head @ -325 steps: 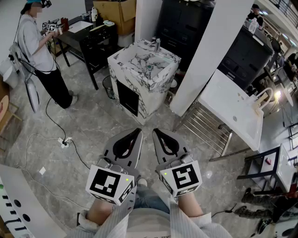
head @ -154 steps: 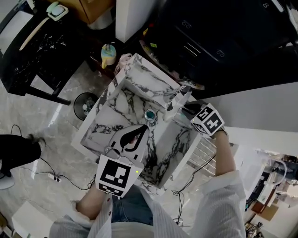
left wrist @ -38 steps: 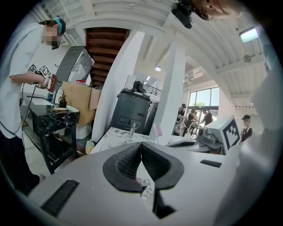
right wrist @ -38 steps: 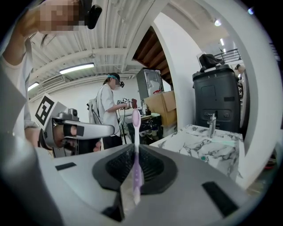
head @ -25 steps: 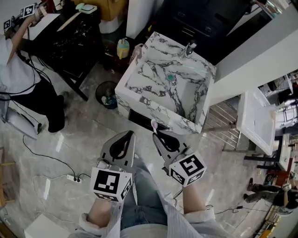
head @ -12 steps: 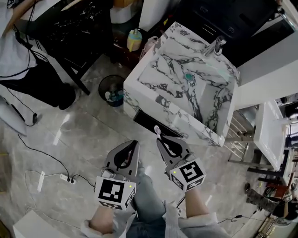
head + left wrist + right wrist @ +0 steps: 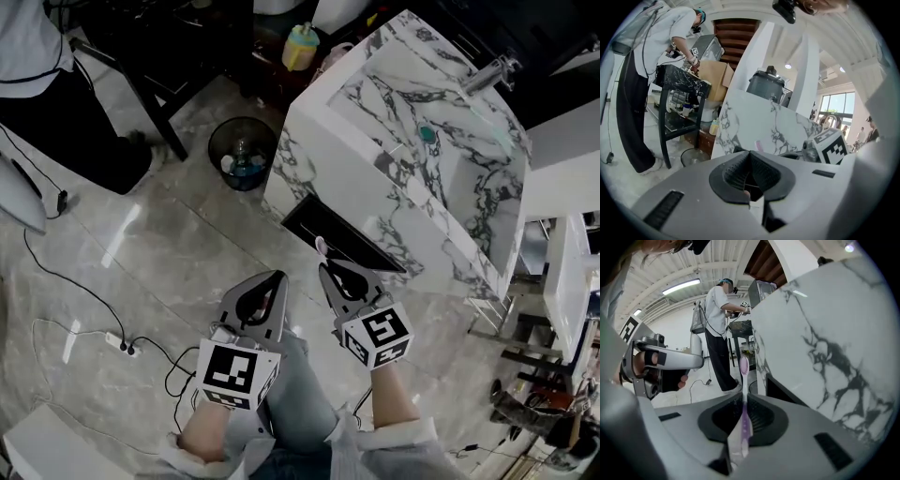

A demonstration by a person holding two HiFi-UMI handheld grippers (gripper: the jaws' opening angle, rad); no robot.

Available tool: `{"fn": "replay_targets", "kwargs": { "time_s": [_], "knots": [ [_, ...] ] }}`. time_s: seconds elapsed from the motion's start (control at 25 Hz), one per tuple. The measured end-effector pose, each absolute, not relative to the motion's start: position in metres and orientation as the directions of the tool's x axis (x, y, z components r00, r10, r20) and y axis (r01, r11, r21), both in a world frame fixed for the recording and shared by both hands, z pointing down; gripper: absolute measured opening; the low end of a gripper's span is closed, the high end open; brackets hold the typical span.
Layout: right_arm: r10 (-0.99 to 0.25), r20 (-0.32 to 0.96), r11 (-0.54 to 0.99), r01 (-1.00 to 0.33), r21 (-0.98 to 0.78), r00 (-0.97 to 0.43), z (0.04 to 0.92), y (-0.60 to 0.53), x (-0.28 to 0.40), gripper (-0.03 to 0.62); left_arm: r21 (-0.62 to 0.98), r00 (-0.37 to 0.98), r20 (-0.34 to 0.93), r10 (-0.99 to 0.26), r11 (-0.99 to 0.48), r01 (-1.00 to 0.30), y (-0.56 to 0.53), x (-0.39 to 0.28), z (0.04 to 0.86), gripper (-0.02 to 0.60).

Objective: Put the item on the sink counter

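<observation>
Toothbrush (image 7: 322,249), head view: pinched upright at the tip of the right gripper (image 7: 326,270), pink head up, held out near the front of the marble unit, not yet on the sink counter (image 7: 323,108)
Left gripper (image 7: 278,277), head view: carried just beside the right one
Bin (image 7: 242,155), head view: seen on the floor by the unit's corner
Left gripper view: jaws pressed together, nothing caught between them; marble front faced ahead
Right gripper view: purple handle (image 7: 744,423) clamped between the jaws, bristles pointed away; marble wall passed at right, a person (image 7: 719,333) spotted at a dark table beyond
</observation>
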State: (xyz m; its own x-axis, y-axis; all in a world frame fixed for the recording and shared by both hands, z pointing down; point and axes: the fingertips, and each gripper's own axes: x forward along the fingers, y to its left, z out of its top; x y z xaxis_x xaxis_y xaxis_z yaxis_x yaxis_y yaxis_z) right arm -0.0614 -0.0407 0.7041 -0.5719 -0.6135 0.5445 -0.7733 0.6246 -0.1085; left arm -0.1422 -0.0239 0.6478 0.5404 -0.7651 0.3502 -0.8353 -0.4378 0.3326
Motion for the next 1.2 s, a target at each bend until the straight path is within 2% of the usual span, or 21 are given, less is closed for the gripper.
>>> {"fn": "replay_targets", "kwargs": {
  "time_s": [0.28,0.48,0.72,1.2],
  "knots": [
    [-0.647,0.564,0.598,-0.8,-0.041,-0.512,0.754,-0.068,-0.052,0.039,0.346,0.53,0.364,-0.766,-0.417,-0.841,-0.026,-0.147,0.692,0.017],
    [-0.673,0.613,0.586,-0.804,0.101,-0.414,0.796,-0.091,-0.04,0.04,0.338,0.522,0.36,-0.773,-0.413,-0.846,-0.036,-0.154,0.709,0.017],
    [-0.671,0.7,0.622,-0.699,0.352,-0.244,0.847,-0.105,-0.029,0.04,0.344,0.504,0.362,-0.784,-0.391,-0.854,-0.038,-0.165,0.725,0.017],
    [-0.622,0.779,0.658,-0.592,0.465,-0.08,0.916,-0.136,0.004,0.04,0.346,0.491,0.372,-0.788,-0.374,-0.861,-0.035,-0.18,0.748,0.017]
  ]
}}
